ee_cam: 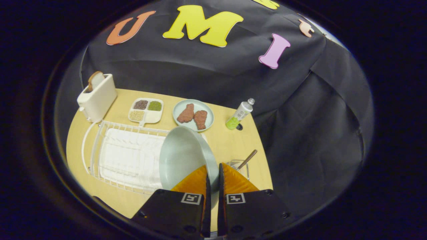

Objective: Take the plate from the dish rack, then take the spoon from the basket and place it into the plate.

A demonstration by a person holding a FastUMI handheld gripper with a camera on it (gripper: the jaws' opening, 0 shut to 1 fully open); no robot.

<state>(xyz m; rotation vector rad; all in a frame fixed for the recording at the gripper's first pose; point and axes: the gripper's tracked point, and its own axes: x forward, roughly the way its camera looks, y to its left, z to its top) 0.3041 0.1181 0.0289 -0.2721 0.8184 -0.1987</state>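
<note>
The pale plate [181, 156] stands on edge, tilted, its rim pinched between the two fingers of the tongs [213, 173], which are clamped on it; the dish itself rises ahead and to the left of them, above the white wire dish rack [123, 156]. Just right of the fingers a spoon [247, 159] leans handle-up in a clear basket [242, 166]. Beyond on the wooden counter [230, 140] lie a plate of meat [193, 115], a divided tray [146, 110], a toaster [97, 96] and a bottle [239, 114].
</note>
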